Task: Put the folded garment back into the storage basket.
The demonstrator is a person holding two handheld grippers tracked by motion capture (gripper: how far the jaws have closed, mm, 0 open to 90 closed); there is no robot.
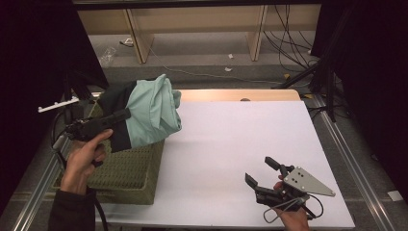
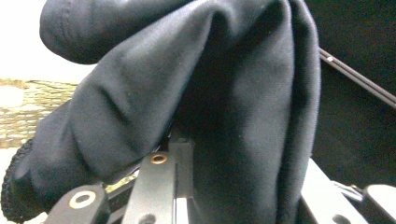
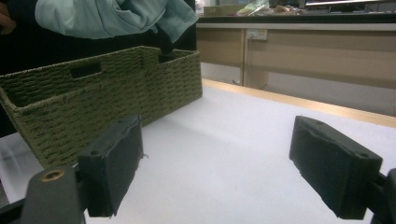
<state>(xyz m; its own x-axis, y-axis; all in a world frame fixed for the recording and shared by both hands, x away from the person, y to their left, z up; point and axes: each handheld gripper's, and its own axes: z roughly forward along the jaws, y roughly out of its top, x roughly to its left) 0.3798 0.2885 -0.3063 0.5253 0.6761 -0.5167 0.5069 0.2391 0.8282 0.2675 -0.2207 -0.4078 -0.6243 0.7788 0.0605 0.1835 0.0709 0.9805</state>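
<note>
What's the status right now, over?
Left gripper shut on mint-green and black cloth garment, held above green woven basket. Right gripper open, empty, low over white tabletop. Nothing in the way.

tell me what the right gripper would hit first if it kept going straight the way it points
Probably nothing close: the right gripper, jaws open, points across the bare white tabletop. The green woven basket sits left of that line, so the way looks free up to the table's far wooden edge, though depth is unclear.
</note>
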